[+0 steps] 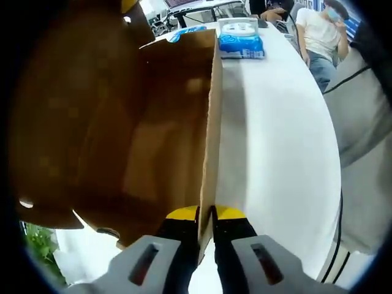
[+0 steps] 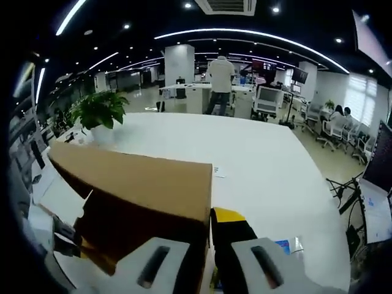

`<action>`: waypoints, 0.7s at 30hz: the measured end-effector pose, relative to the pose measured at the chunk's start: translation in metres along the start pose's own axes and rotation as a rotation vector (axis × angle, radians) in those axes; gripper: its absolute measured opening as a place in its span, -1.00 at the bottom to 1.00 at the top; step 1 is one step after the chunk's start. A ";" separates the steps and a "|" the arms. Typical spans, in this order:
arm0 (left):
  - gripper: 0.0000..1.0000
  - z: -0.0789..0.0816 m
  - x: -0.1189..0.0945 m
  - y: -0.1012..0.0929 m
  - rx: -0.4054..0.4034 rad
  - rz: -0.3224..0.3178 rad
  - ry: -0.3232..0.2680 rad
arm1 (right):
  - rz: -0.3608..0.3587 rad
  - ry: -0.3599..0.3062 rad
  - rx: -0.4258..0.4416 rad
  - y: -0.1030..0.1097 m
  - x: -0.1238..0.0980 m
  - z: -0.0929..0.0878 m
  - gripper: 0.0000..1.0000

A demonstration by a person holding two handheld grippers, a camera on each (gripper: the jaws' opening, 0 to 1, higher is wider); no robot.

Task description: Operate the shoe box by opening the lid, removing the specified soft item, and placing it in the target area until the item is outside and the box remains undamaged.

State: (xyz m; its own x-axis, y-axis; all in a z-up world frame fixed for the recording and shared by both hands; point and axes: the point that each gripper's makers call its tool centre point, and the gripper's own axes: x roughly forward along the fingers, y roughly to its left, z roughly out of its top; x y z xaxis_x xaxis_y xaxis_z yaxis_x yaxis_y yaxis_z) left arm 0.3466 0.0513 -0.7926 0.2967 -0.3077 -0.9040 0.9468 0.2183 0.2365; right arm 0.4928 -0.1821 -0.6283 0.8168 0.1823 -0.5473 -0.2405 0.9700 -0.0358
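With the box (image 1: 141,135) standing open on the white bench (image 1: 275,135), the left gripper (image 1: 206,229) pinches its right wall edge, long axis running away; the right gripper (image 2: 208,245) clamps a cardboard panel. I cannot make out the soft item inside.

White table (image 1: 275,141), long and curved at the far edge, carrying a brown cardboard box (image 1: 153,122) standing directly on it. Beyond the box, at the far end, a blue-and-white pack (image 1: 241,41) lying flat on the top. In the right gripper view, same white top (image 2: 257,159) spreading wide, box (image 2: 141,184) on its near part, small paper slip (image 2: 217,171) lying just past the box corner
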 end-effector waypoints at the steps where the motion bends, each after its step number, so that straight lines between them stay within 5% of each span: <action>1: -0.87 0.000 0.000 0.000 0.000 0.000 0.000 | -0.001 -0.001 0.000 0.000 -0.001 -0.001 -1.00; 21: -0.78 0.001 -0.001 0.003 0.009 0.018 -0.018 | -0.041 -0.045 -0.018 0.000 -0.008 -0.019 -1.00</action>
State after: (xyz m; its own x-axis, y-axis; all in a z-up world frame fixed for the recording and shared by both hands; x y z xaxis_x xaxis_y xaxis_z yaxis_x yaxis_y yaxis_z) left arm 0.3497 0.0515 -0.7912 0.3161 -0.3207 -0.8929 0.9422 0.2160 0.2559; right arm 0.4763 -0.1871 -0.6400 0.8491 0.1500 -0.5065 -0.2154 0.9738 -0.0728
